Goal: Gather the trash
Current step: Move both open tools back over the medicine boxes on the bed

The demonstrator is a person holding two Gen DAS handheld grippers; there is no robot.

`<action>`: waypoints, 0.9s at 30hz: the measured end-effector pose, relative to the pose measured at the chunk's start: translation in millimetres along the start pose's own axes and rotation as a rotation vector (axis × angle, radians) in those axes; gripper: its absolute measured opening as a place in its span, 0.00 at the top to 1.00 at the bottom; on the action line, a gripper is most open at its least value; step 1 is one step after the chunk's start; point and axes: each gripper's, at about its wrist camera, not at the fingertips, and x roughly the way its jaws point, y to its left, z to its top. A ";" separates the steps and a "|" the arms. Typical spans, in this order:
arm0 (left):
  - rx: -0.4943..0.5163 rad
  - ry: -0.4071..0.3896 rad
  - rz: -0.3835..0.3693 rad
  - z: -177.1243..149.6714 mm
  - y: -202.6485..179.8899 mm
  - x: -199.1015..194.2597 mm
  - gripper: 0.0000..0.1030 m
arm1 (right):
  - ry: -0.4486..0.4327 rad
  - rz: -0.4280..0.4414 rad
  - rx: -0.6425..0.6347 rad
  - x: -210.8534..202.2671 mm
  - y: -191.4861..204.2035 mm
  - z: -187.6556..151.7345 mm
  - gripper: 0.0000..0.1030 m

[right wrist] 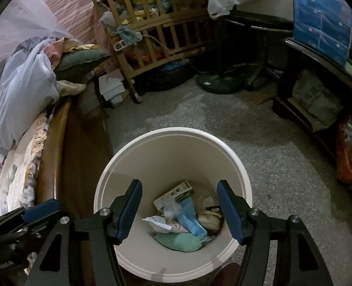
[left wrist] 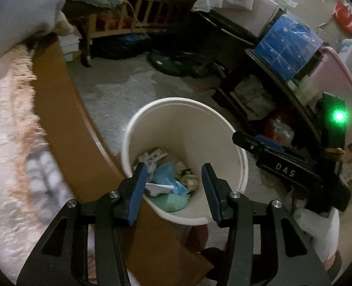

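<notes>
Above the round cream plastic bin (right wrist: 173,143), left gripper (left wrist: 174,188) and right gripper (right wrist: 179,211) both stand apart, empty; crumpled paper-and-plastic trash (right wrist: 183,224) lies inside, presumably just deposited.

I'm working in a cluttered bedroom at home: a bed (right wrist: 16,166) heaped with bedding, a wooden crib (right wrist: 152,31) stuffed with clothes (quite full), a fan base (right wrist: 214,83) on grey carpet (right wrist: 271,157).
</notes>
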 end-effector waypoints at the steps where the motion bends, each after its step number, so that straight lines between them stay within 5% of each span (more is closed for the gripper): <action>1: 0.001 -0.007 0.009 -1.4 1.5 -4.3 0.56 | 0.002 0.002 -0.002 0.0 0.2 -1.5 0.39; 17: -0.072 -0.063 0.185 -39.5 60.3 -70.8 0.56 | 0.002 0.129 -0.137 -1.7 65.0 -17.6 0.38; 27: -0.198 -0.082 0.270 -78.2 134.7 -127.0 0.56 | 0.018 0.262 -0.241 -17.7 147.8 -31.3 0.34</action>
